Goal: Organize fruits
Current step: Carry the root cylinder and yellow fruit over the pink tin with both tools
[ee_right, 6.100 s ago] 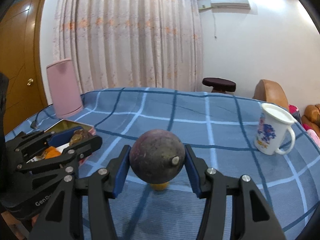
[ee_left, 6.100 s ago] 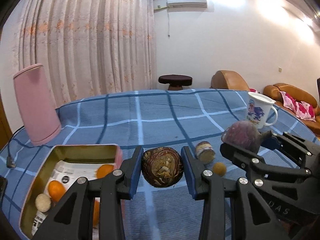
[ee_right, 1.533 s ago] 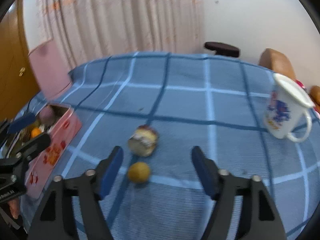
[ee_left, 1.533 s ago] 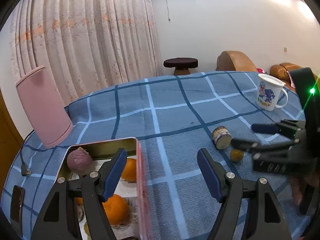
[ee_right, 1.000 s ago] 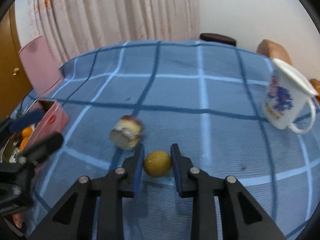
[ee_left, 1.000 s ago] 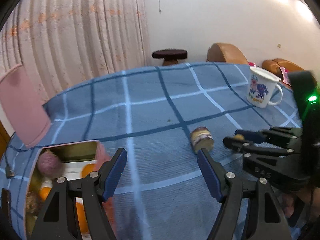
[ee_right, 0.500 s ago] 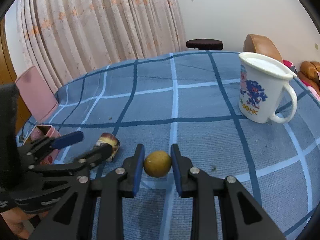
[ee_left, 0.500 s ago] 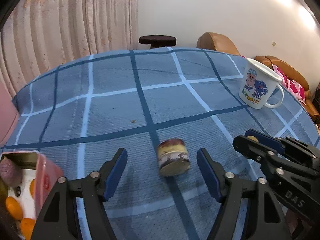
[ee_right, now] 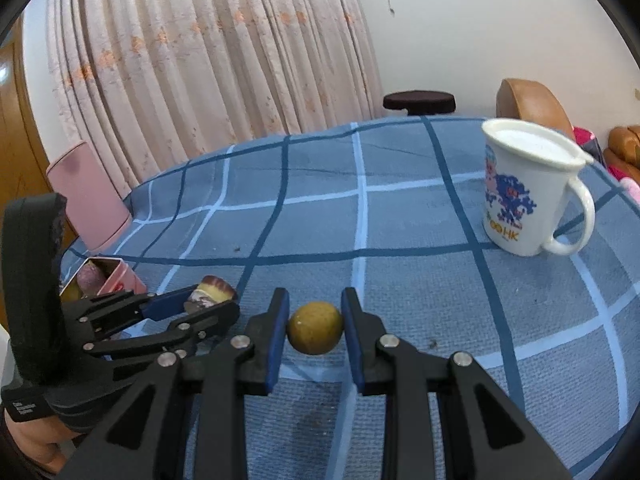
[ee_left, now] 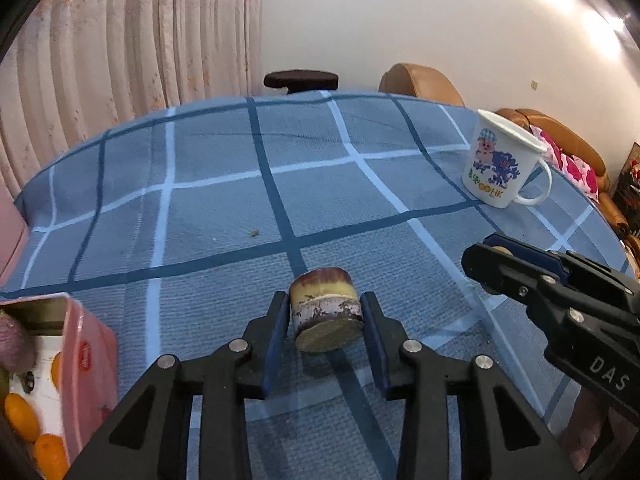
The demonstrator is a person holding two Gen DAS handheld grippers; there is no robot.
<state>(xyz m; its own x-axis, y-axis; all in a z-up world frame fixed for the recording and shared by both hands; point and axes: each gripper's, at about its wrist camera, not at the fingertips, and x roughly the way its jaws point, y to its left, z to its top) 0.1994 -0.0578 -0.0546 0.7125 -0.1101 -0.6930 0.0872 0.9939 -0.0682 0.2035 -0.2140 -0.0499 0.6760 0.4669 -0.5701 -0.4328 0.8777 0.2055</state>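
Note:
My left gripper (ee_left: 325, 320) is shut on a short cut piece of sugarcane (ee_left: 325, 314), purple and yellow, just above the blue checked tablecloth. My right gripper (ee_right: 315, 326) is shut on a small round yellow-brown fruit (ee_right: 315, 327). The right gripper shows at the right of the left wrist view (ee_left: 494, 258). The left gripper with the sugarcane piece (ee_right: 212, 290) shows at the left of the right wrist view. The pink tin (ee_left: 86, 354) at the left edge holds oranges (ee_left: 22, 416) and a purple fruit (ee_left: 14, 346); it also shows in the right wrist view (ee_right: 116, 276).
A white printed mug (ee_left: 500, 168) stands at the right of the table; it also shows in the right wrist view (ee_right: 528, 196). A pink container (ee_right: 90, 196) stands at the table's far left. Sofas and a stool are beyond the table.
My left gripper has closed on the sugarcane piece. The right gripper still holds the small yellow-brown fruit and has shifted little.

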